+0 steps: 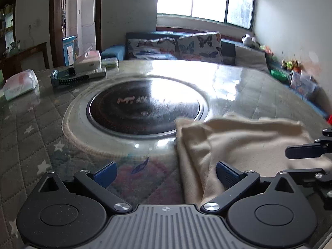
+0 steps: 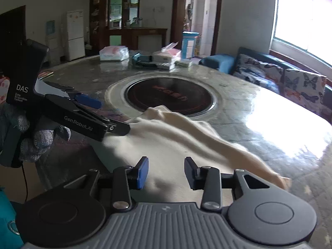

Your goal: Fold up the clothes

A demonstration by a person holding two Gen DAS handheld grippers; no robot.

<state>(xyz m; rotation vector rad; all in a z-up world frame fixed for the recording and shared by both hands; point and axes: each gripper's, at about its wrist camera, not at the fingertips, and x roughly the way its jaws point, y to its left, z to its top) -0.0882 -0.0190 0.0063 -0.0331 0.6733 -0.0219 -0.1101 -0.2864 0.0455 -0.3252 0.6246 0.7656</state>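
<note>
Cream cloth [image 2: 166, 145] lies rumpled on the bench [image 2: 259, 108], lower centre of frame. Both my grippers, left [image 1: 166, 175] and right [image 2: 166, 173], gape empty over it; next, probably pinching an edge.

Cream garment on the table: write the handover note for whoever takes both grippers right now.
Left gripper: open wide, holding nothing, low at the near left edge of the cream garment; its right finger sits over the cloth.
Right gripper: open, holding nothing, just above the garment's near part.
Garment: lies rumpled on the round glass-topped table, one corner reaching onto the dark round hotplate in the middle, a long part trailing to the right.
Done: no neat fold visible yet.
Left: likely flatten the cloth, grip the edges, fold it. Tissue packs at the far side are clear of the work.
</note>
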